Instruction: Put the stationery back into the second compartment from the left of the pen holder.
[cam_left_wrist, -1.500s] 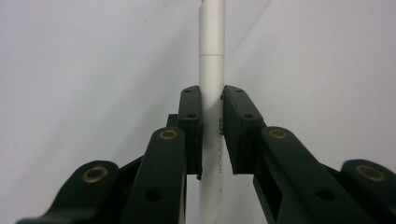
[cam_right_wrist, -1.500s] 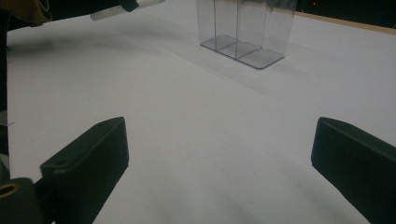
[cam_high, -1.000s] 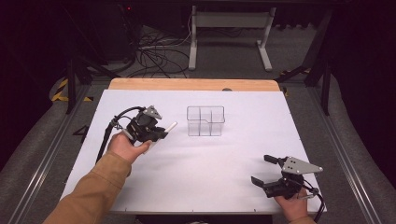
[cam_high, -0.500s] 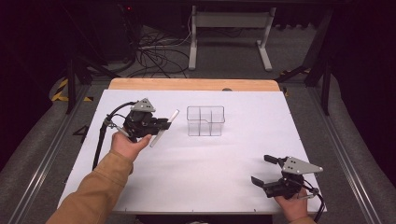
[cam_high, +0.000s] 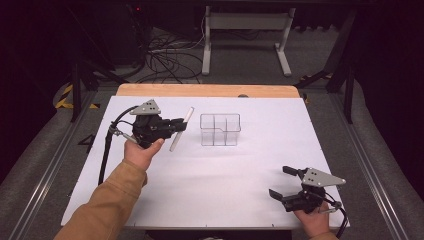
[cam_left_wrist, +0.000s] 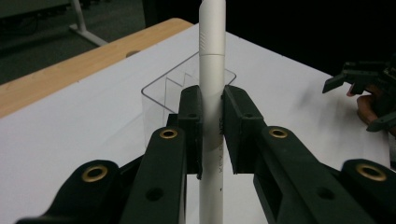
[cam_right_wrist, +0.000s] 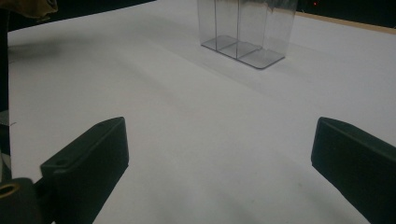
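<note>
The left tool (cam_high: 176, 125) is clenched on a slim white plastic marker pen (cam_left_wrist: 211, 88), its black jaws pressing the barrel from both sides; in the left gripper view the pen's top and bottom ends are cut off by the frame, and the small print along its barrel is too fine to read. From the high view the pen (cam_high: 181, 129) slants across the jaws, its far end tilted toward the right. The left hand (cam_high: 141, 150), in a tan sleeve, holds this tool raised over the left part of the white-covered desk (cam_high: 220, 175), pointing right toward a clear plastic compartmented organiser box (cam_high: 220, 130) just beside it. How many compartments the box has is hard to make out. The right tool (cam_high: 284, 182) rests near the desk's near right corner, released, its jaws spread wide with bare desk between them, the right hand (cam_high: 312, 220) partly cut off at the bottom edge.
</note>
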